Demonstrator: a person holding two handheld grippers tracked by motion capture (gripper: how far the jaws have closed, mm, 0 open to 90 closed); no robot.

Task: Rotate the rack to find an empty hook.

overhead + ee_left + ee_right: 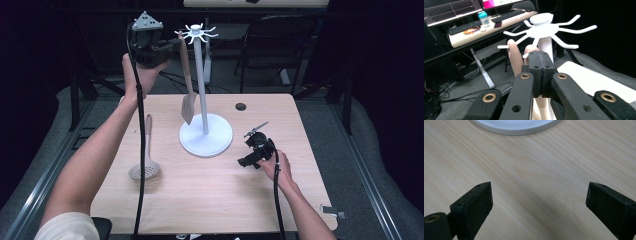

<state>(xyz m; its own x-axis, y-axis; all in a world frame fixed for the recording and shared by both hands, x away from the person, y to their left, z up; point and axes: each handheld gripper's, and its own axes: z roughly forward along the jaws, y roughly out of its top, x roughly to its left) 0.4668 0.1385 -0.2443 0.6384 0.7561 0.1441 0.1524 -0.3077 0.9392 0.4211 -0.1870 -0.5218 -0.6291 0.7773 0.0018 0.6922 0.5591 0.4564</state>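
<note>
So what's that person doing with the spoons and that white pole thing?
The person is hanging kitchen tools on the white rack. The left tongs are shut on the handle of a wooden spatula, held up by the rack's top hooks. The right tongs rest open, low over the table. A slotted spoon lies on the table, not hung yet.

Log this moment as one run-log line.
left gripper: shut on spatula at rack hook | right gripper: open above table | strainer: on table

Beige spatula [187,80] hangs upright (beside the stand's [201,65] post).
</note>
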